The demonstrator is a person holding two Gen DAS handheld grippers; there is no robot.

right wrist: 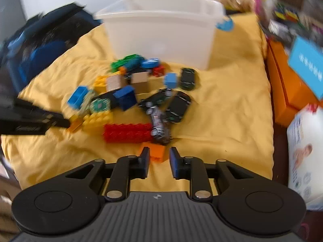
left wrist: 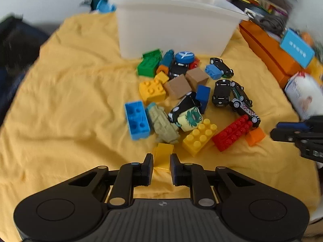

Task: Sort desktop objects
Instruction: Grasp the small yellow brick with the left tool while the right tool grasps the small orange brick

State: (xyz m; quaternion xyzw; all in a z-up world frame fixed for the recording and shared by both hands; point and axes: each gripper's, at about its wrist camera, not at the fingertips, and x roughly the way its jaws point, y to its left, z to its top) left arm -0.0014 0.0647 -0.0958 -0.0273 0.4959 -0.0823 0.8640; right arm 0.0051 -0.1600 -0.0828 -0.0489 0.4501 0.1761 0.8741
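The left gripper [left wrist: 161, 159] has its jaws narrow around a small yellow brick [left wrist: 162, 155]; the right gripper [right wrist: 159, 157] likewise flanks a small orange brick [right wrist: 156, 151]. Whether the pads truly press cannot be told. The toy pile [left wrist: 187, 100] sits on the yellow cloth [left wrist: 70, 100], with the white bin [left wrist: 173, 22] at twelve o'clock. A shallow pinch could drop either brick short of the bin, or lifting could nudge the red brick [right wrist: 127, 133] beside it.
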